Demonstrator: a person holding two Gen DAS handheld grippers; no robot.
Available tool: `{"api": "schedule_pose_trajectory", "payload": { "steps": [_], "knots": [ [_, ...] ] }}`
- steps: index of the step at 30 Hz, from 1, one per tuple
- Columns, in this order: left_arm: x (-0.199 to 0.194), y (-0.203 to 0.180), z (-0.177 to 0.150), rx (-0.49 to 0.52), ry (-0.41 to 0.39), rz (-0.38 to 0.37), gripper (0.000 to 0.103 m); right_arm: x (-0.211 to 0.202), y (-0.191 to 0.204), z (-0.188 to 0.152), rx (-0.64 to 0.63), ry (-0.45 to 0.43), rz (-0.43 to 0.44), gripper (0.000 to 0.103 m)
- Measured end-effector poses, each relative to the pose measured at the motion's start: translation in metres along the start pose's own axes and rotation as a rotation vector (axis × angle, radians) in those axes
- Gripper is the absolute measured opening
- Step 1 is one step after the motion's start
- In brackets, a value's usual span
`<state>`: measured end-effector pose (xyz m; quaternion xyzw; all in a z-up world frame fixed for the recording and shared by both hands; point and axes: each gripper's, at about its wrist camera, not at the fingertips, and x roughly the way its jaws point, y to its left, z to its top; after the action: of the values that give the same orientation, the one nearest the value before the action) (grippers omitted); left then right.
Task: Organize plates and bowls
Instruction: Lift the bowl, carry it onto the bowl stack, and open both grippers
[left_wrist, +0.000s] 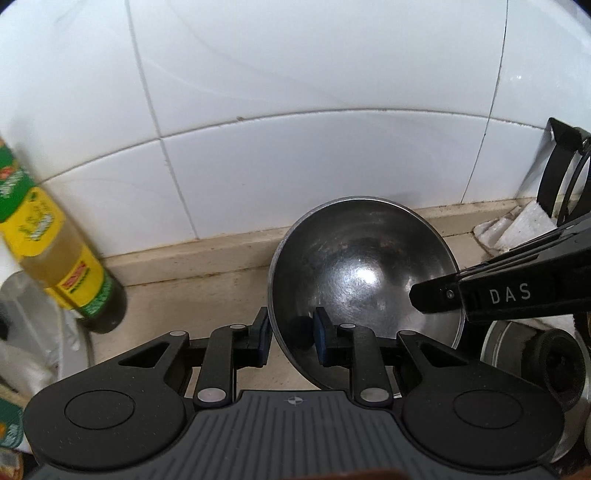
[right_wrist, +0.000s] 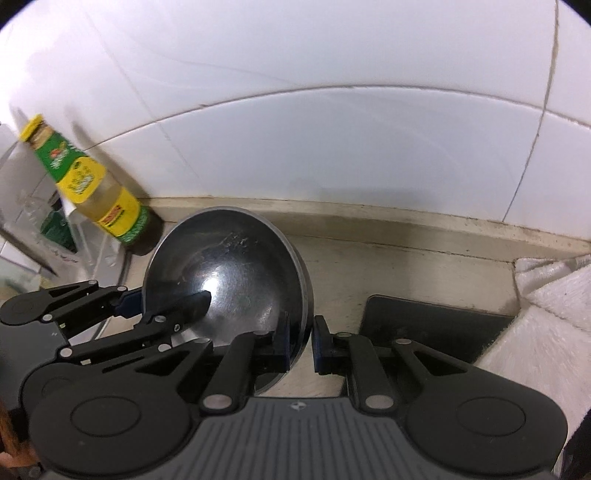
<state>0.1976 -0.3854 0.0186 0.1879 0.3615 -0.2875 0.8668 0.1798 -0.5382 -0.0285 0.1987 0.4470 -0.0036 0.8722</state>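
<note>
A steel bowl (left_wrist: 362, 266) hangs tilted just above the beige counter (left_wrist: 207, 295), held by both grippers at opposite sides. My left gripper (left_wrist: 291, 332) is shut on its near-left rim, one pad outside the wall and one inside. From the right, a finger (left_wrist: 436, 295) of my right gripper reaches into the bowl. In the right wrist view the same bowl (right_wrist: 229, 266) sits at centre left, and my right gripper (right_wrist: 300, 343) is shut on its right rim. My left gripper (right_wrist: 162, 301) clamps the opposite rim there.
A yellow and green oil bottle (left_wrist: 55, 236) (right_wrist: 96, 195) stands left by the white tiled wall (left_wrist: 295, 110). Right of the bowl lie a dark mat (right_wrist: 436, 325) and a white cloth (right_wrist: 554, 291). Steel vessels (left_wrist: 517, 350), white foam pieces (left_wrist: 524, 225) and a black rack (left_wrist: 557, 166) crowd the far right.
</note>
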Motion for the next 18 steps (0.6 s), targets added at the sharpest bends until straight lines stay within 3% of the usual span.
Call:
{"api": "schedule_pose_trajectory", "payload": {
  "steps": [18],
  "knots": [
    [-0.080, 0.020, -0.033, -0.054, -0.076, 0.084, 0.031, -0.050, 0.069, -0.028, -0.123, -0.049, 0.040, 0.013]
  ]
}}
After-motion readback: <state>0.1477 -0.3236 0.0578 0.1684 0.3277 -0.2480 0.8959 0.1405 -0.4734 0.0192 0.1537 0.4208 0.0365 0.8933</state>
